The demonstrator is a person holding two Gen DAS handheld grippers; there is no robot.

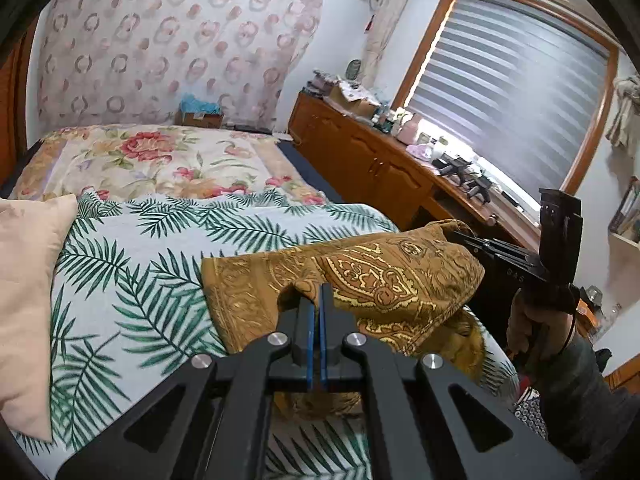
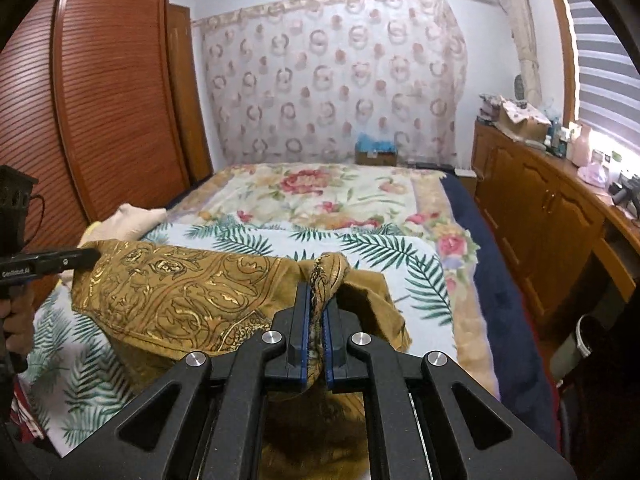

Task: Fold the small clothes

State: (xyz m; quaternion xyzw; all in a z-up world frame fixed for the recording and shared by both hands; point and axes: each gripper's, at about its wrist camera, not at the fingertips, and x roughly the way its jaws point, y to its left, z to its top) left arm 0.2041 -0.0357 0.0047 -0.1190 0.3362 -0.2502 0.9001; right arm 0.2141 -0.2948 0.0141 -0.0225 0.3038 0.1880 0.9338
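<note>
A golden-brown patterned garment [image 1: 384, 276] hangs stretched above the palm-leaf sheet [image 1: 132, 264] on the bed. My left gripper [image 1: 318, 292] is shut on one edge of it. My right gripper [image 2: 318, 288] is shut on a bunched corner of the garment [image 2: 172, 292]. In the left wrist view the right gripper [image 1: 456, 236] holds the cloth's far right end. In the right wrist view the left gripper [image 2: 94, 256] holds its left end. The lower part of the garment droops onto the sheet under both grippers.
A beige pillow [image 1: 28, 304] lies at the bed's left. A floral blanket [image 1: 160, 160] covers the far half of the bed. A cluttered wooden dresser [image 1: 384, 160] runs along the right under the window. A wooden wardrobe [image 2: 100, 100] stands on the left.
</note>
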